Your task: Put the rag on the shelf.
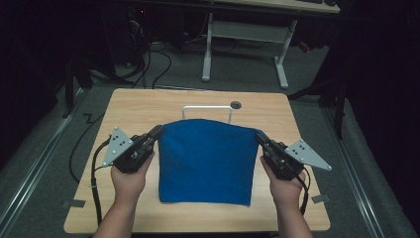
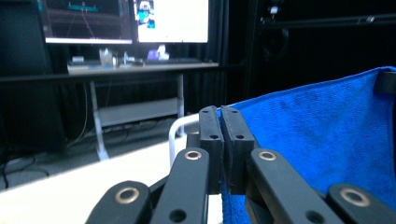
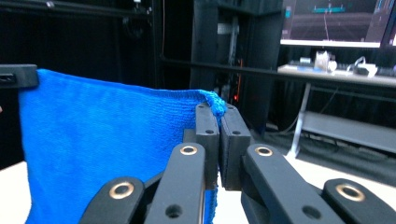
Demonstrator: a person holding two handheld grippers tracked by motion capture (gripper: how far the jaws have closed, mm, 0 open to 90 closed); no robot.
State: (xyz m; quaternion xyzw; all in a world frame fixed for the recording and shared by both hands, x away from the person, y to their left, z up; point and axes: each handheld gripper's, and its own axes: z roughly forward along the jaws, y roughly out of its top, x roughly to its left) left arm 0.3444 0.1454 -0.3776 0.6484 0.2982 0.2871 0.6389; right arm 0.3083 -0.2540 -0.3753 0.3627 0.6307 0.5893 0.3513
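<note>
Holding blue cloth (image 1: 205,161) taut: left gripper (image 1: 156,133) and right gripper (image 1: 259,136) each clamped shut on a top corner. Cloth hangs between them, lower edge touching counter (image 1: 143,106). White rack (image 1: 207,110) stands just behind.

1. The blue cloth (image 1: 204,161) is a plain, fuzzy square towel, spread open without folds.
2. It hangs stretched by its two top corners, its upper edge taut and raised above the table.
3. Its lower edge rests on the tabletop, near the front.
</note>
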